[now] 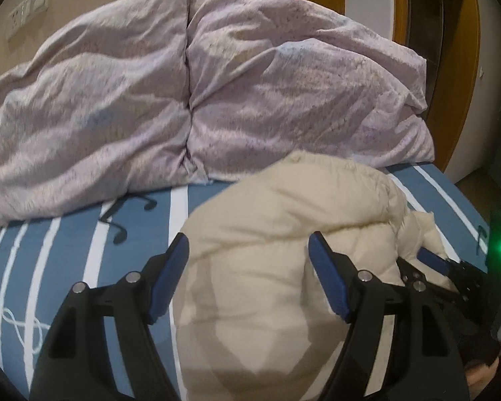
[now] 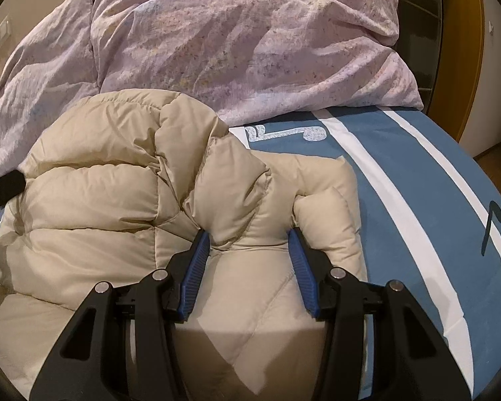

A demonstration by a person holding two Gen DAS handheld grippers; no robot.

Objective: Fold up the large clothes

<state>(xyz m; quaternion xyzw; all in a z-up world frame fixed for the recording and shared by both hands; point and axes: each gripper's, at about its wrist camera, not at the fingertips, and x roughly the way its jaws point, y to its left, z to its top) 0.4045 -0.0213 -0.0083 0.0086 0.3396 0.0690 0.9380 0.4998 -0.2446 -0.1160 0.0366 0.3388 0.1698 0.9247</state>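
I have the cream quilted puffer jacket [image 2: 123, 200] lying bunched on the blue bed sheet with white stripes [image 2: 417, 173], just in front of two crumpled lilac pillows [image 2: 250, 50]. My right gripper [image 2: 248, 244] has its blue pads pressed against a puffy fold of the jacket, gripping it. My left gripper [image 1: 248, 250] stands wide, straddling the jacket's bulk without pinching. My worry: the slick, springy filling may squeeze out of the right pads when I pull, and the unheld left side may drag, undoing the fold.
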